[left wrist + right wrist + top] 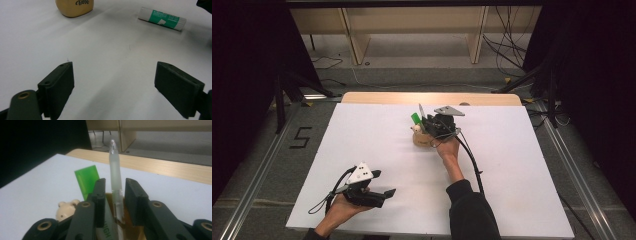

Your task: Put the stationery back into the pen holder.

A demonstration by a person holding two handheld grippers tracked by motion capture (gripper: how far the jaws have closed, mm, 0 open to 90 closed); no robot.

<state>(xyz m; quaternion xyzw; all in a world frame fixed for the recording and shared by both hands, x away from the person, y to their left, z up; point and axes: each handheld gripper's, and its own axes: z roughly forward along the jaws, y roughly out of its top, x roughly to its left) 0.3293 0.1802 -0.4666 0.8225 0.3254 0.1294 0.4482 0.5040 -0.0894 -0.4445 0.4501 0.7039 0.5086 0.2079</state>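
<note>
A tan wooden pen holder (421, 139) with a small bear figure (65, 208) on its side stands at the middle back of the white table (362, 135). In it stand a green ruler (87, 180) and a clear frosted pen (115, 175). My right gripper (115, 183) hangs over the holder with the pen upright between its jaws; a thin gap shows on each side, so the pads do not press on it. At the table's front left, my left gripper (384, 182) rests in the hand, jaws wide open (115, 82), with bare table between them.
A green-and-white glue stick (162, 18) lies on the table ahead of the left gripper, to the right of the holder (75, 7). The table's wooden back edge (432, 98) runs behind the holder. Cables and shelf legs sit on the floor beyond.
</note>
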